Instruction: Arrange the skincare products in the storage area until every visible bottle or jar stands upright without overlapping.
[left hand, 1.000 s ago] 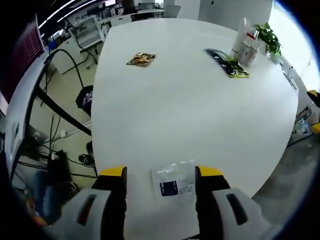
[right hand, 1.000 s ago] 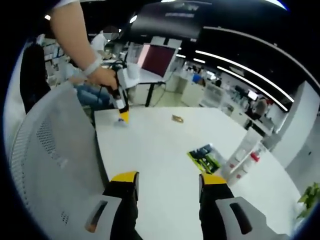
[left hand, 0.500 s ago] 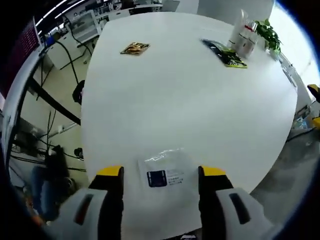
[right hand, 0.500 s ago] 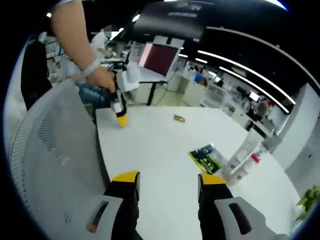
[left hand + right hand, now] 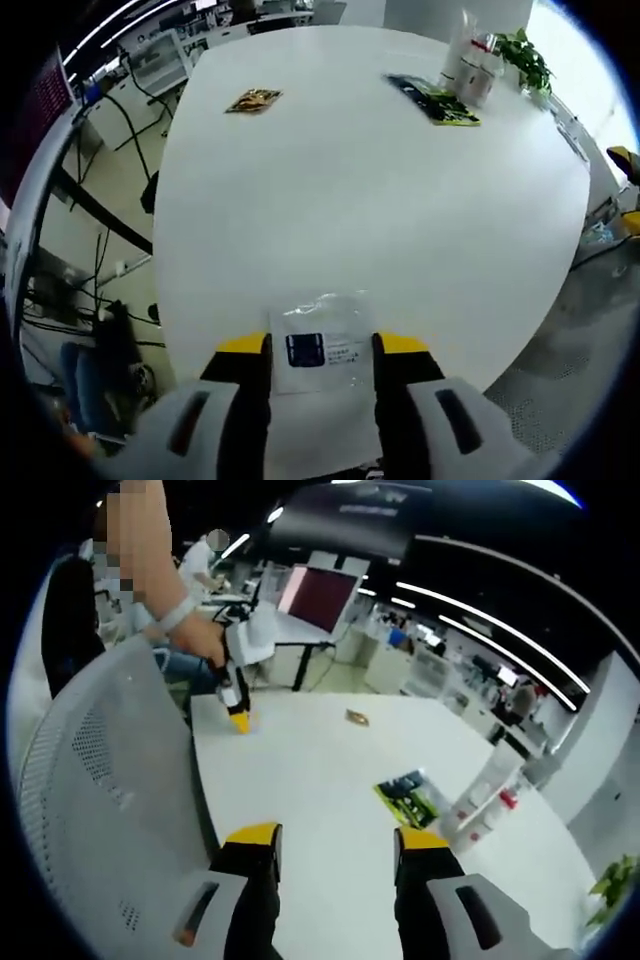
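Observation:
A clear flat sachet (image 5: 322, 322) with a blue label lies near the white table's edge (image 5: 520, 330), and my left gripper (image 5: 320, 346) has its yellow-tipped jaws pressed against both of its sides. Far across the table stand white skincare bottles (image 5: 468, 68), one with a red cap, with a green-black packet (image 5: 435, 100) lying beside them and a small gold sachet (image 5: 253, 100) to the left. In the right gripper view my right gripper (image 5: 335, 842) hangs open over the table, empty. The bottles (image 5: 485, 792), green packet (image 5: 408, 795) and gold sachet (image 5: 355, 717) lie ahead. The left gripper (image 5: 237, 718) touches the table, held by a hand (image 5: 195, 635).
A grey mesh chair back (image 5: 90, 780) stands close on the left of the right gripper. A potted plant (image 5: 522, 58) sits behind the bottles. Cables and floor (image 5: 110, 300) lie beyond the table's left edge. Desks and monitors (image 5: 315, 600) fill the background.
My left gripper's jaws have narrowed onto the clear sachet and the camera has come closer to it. The right gripper has stayed open and nearly still.

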`<act>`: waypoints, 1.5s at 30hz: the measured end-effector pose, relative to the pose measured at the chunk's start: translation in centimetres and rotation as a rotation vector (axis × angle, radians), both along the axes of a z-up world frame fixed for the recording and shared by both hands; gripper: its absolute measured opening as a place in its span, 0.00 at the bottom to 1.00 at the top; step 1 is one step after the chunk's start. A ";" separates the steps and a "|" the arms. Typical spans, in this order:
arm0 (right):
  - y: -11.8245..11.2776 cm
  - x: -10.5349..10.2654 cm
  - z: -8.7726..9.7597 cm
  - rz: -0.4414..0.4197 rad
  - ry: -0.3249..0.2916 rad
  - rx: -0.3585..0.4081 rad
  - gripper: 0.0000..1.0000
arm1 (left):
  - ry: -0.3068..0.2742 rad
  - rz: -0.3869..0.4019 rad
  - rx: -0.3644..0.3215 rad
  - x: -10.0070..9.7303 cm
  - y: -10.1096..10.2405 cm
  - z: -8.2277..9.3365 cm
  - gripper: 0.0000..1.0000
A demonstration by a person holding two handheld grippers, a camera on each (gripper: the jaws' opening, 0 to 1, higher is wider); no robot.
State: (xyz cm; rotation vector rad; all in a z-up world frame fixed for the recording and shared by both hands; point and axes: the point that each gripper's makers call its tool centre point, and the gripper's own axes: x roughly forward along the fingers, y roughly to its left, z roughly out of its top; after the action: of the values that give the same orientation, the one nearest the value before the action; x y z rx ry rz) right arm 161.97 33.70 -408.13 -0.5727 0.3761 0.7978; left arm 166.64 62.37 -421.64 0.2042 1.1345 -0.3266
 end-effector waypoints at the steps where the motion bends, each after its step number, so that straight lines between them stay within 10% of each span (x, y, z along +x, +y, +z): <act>1: 0.0 0.0 0.0 0.000 -0.002 -0.001 0.47 | 0.002 -0.001 0.001 0.0 -0.1 0.0 0.34; 13: 0.0 0.0 0.1 0.002 -0.011 -0.003 0.48 | -0.031 0.026 -0.064 -0.8 -1.5 1.3 0.34; 33: 0.8 -0.5 0.2 0.049 -0.014 0.012 0.48 | -0.363 0.131 -0.357 -2.8 -7.3 12.9 0.34; 45: 0.9 -0.5 -0.1 0.049 0.034 0.058 0.48 | -0.463 0.149 -0.439 -6.4 -12.1 15.2 0.34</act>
State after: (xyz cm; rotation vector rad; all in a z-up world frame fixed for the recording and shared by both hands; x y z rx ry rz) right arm 161.51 34.63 -408.23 -0.5161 0.3702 0.8638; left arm 160.25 50.25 -406.41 -0.1862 0.5964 -0.3640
